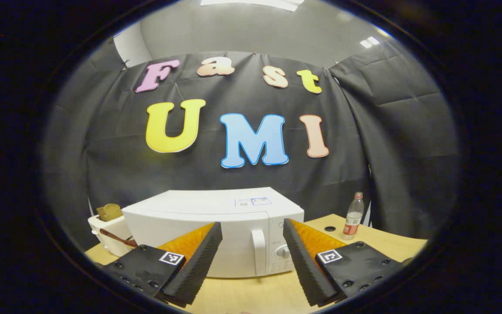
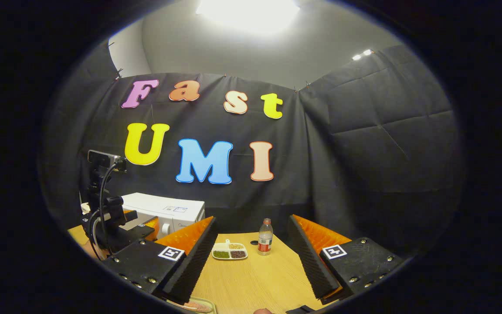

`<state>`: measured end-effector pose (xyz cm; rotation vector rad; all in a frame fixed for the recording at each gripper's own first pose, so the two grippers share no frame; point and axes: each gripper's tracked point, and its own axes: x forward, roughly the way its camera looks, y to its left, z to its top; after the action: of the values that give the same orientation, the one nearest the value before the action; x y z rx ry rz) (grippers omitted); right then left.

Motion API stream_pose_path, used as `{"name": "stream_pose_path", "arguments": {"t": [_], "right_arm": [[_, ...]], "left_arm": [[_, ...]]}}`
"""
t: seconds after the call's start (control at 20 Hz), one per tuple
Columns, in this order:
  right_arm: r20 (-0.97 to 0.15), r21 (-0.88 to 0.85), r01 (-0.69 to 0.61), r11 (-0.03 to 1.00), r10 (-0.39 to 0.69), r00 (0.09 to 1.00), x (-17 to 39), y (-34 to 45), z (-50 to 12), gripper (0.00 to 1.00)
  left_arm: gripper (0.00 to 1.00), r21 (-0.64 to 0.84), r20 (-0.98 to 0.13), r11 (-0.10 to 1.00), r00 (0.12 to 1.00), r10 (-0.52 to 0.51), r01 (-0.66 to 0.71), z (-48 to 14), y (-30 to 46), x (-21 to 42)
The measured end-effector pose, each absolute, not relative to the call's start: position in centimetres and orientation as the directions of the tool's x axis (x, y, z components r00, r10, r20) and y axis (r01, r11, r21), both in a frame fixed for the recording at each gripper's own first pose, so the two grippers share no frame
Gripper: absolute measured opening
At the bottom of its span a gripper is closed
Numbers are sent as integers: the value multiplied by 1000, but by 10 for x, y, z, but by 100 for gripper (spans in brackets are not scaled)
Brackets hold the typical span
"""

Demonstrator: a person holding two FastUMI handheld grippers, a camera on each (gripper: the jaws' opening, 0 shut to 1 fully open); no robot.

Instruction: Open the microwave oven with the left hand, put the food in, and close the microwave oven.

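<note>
The microwave (image 1: 216,231) sits closed, its door handle (image 1: 258,252) straight ahead of the wide-spread left gripper (image 1: 251,257). The right gripper (image 2: 251,257) also gapes, empty. A misaligned approach could miss the handle.

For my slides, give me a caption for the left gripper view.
Open left gripper faces the closed white microwave, lined up with its door handle.

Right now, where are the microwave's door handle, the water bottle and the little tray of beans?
Door handle (image 1: 258,252), left gripper view, mid-handle.
Water bottle (image 2: 265,242), right gripper view, its label.
Bean tray (image 2: 229,252), right gripper view, its centre.
</note>
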<state>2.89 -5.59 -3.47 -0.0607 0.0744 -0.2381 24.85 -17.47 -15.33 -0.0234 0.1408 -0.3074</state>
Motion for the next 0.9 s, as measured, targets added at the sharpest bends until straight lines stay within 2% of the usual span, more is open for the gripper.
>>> {"name": "stream_pose_path", "arguments": {"t": [0.5, 0.75, 0.9], "right_arm": [[-122, -128, 306, 943, -321, 939, 33, -68, -50, 99], [-128, -147, 323, 935, -342, 931, 27, -76, -49, 99], [-121, -164, 329, 930, -350, 929, 22, -84, -45, 99]], "left_arm": [[95, -49, -281, 943, 902, -329, 328, -248, -202, 291], [84, -33, -328, 938, 883, -335, 344, -273, -211, 296], [67, -18, -340, 942, 884, -321, 335, -280, -211, 298]]}}
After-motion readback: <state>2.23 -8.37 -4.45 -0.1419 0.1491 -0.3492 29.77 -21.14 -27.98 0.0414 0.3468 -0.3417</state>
